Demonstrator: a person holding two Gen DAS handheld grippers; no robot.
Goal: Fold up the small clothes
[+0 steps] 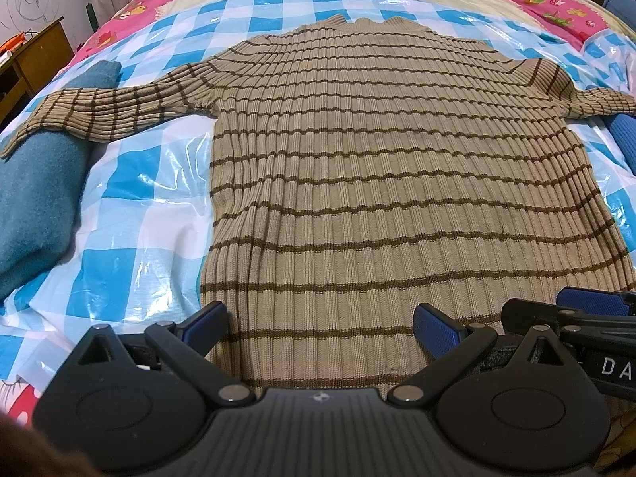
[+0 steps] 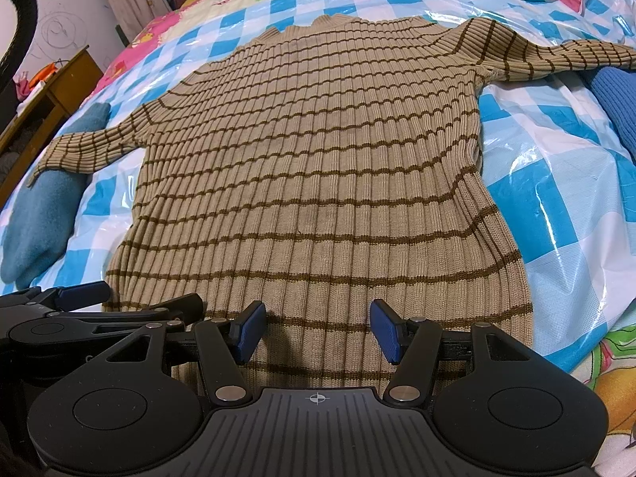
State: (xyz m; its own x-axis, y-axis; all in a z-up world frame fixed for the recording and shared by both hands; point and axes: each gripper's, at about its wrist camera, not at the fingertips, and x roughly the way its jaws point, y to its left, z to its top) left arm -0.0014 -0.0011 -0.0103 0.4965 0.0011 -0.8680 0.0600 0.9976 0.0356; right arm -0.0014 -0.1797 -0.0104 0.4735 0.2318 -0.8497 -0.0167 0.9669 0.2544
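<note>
A beige ribbed sweater with brown stripes [image 1: 377,167] lies flat on the bed, collar away from me, both sleeves spread out sideways; it also fills the right wrist view [image 2: 314,167]. My left gripper [image 1: 320,328] is open, its blue pads over the sweater's near hem at the left part. My right gripper [image 2: 318,332] is open over the near hem, a little right of the left one. The right gripper also shows at the right edge of the left wrist view [image 1: 576,310], and the left gripper at the left edge of the right wrist view [image 2: 79,298]. Neither holds cloth.
A blue-and-white checked plastic sheet [image 1: 151,206] covers the bed. A folded teal cloth [image 1: 35,198] lies under the left sleeve. A blue knit garment [image 2: 620,99] lies under the right sleeve. A wooden desk [image 1: 35,55] stands at the far left.
</note>
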